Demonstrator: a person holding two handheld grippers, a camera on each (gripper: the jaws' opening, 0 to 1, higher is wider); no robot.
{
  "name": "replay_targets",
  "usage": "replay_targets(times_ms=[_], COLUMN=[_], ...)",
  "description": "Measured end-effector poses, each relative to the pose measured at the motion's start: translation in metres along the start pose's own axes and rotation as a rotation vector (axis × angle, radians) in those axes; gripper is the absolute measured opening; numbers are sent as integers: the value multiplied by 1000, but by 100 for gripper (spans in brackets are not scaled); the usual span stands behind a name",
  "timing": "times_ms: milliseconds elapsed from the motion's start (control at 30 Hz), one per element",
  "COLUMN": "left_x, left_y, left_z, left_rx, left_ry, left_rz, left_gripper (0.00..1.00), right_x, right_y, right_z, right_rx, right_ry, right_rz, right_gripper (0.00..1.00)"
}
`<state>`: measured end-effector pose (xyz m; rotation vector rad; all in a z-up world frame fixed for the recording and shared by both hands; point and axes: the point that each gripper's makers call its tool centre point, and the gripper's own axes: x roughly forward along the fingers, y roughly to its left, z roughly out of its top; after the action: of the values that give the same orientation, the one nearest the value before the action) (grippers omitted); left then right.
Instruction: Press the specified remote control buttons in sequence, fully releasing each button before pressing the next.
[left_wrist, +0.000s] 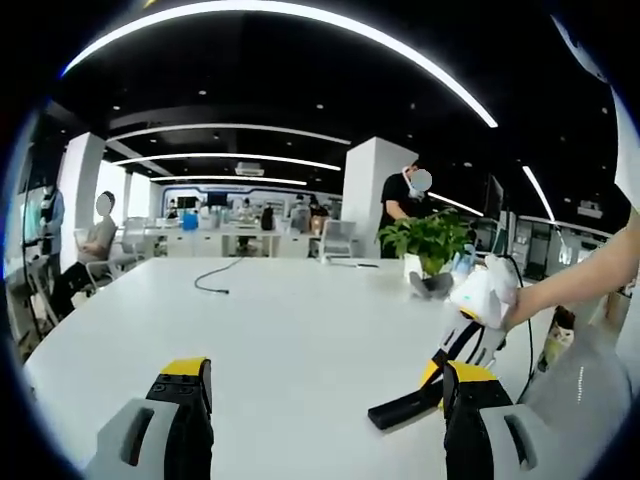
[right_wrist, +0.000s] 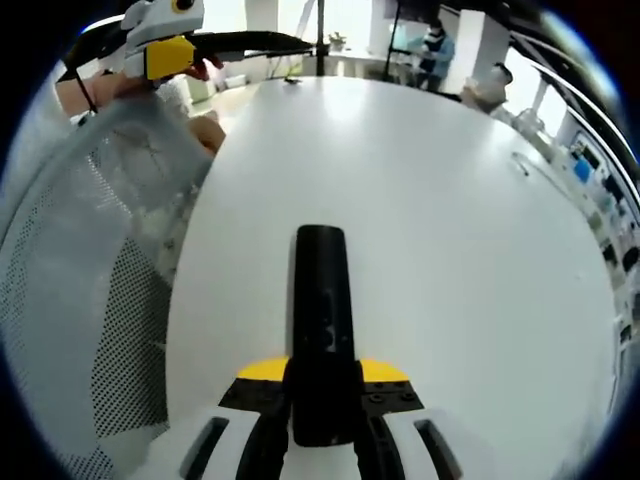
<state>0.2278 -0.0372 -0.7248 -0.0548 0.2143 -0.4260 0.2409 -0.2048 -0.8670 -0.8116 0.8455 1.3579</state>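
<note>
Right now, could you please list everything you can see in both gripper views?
Slim black plastic remote control: one, black, clamped between the right gripper's jaws above the table.
Round-edged white table: one, white, under both grippers.
Green leafy potted plant: one, green, far table edge.
Thin dark cable: one, lying on the table.
Grey mesh chair: one, beside the table.
People: several, background.
Left gripper: open, yellow-tipped.
Right gripper: shut on remote.
</note>
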Motion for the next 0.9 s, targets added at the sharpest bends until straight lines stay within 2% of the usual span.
replay_targets(times_ms=[900], left_x=[1], left_y=[-2], left_z=[-2], left_rx=[4], left_ry=[10], left_rz=[-8], left_gripper=[99], right_x=[1], right_y=[-21], right_z=[1], right_rx=[-7], right_ry=[25], right_rz=[5], right_gripper=[21])
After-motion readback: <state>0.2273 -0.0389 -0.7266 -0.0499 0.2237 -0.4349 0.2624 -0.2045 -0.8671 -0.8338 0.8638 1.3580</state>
